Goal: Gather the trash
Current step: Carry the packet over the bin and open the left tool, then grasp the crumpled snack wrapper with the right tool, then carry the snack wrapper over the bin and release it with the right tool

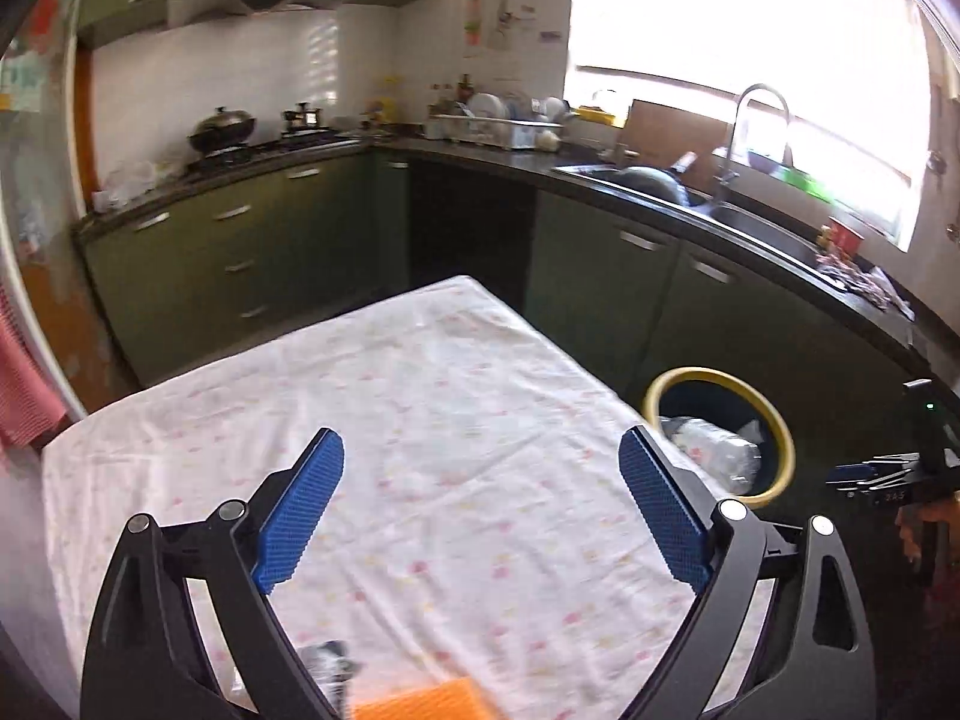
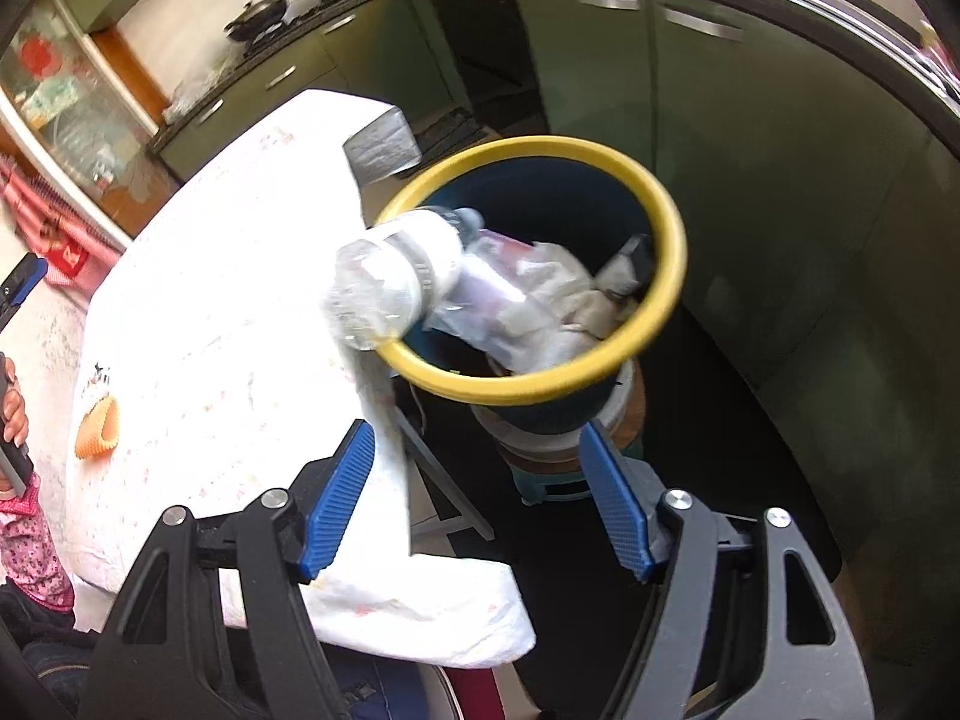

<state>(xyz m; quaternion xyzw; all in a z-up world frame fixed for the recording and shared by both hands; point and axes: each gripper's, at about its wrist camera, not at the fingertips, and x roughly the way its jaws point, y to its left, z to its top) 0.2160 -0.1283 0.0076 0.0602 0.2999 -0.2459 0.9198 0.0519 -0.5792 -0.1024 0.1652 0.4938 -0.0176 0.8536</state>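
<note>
Clear crinkled plastic is what I am watching in the right wrist view: an empty bottle [image 2: 396, 276] is blurring across the yellow rim of the trash bin [image 2: 672, 276], its cap end inside and its base overhanging toward the tabletop [image 2: 240, 228]. Whether it is resting on the rim or tipping in, I cannot tell. Crumpled wrappers and paper [image 2: 540, 294] are already lying inside the bin. My right tongs [image 2: 480, 504] are hanging apart above the tabletop's corner, gripping nothing.

My left tongs [image 1: 480, 510] are standing wide apart over the flowered cloth on the tabletop, also empty. An orange corrugated scrap [image 1: 420, 702] and a dark, blurred bit of litter [image 1: 330, 660] are lying at the near edge, just below them. From the right wrist view the orange piece [image 2: 96, 426] is curling like a paper sleeve.

I am judging both remaining pieces to be very light and soft, likely to crush or slide on the cloth. The orange sleeve should be pinched across its curled wall, gently. The bottle, if it needs a nudge, is slick and springy; its ribbed middle is offering the surest hold.
</note>
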